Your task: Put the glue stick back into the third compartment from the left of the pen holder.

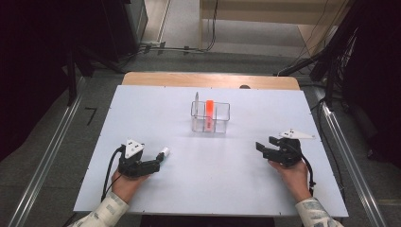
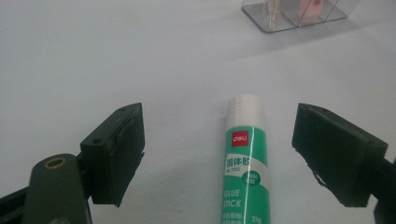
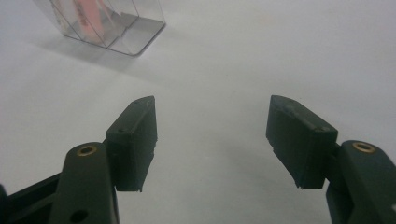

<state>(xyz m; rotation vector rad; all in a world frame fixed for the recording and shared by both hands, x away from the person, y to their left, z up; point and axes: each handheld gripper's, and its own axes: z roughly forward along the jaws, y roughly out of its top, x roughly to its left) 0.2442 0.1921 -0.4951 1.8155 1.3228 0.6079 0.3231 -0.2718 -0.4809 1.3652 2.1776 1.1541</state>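
Note:
A green and white glue stick [image 2: 245, 163] lies flat on the white table, its white cap pointing away from me. My left gripper [image 2: 219, 116] is open around it, one jaw on each side, and neither pad touches the tube. From above, the glue stick [image 1: 164, 152] pokes out just past the left gripper [image 1: 158, 163] at the table's front left. My right gripper [image 1: 262, 149] rests at the front right, open, with bare table between its jaws [image 3: 210, 121].
A clear plastic organizer [image 1: 210, 118] stands at the middle back of the white table [image 1: 246, 189], holding an orange item [image 1: 208, 111] and a thin grey stick [image 1: 196, 100]. The organizer [image 2: 294, 14] lies far ahead of both grippers [image 3: 107, 23].

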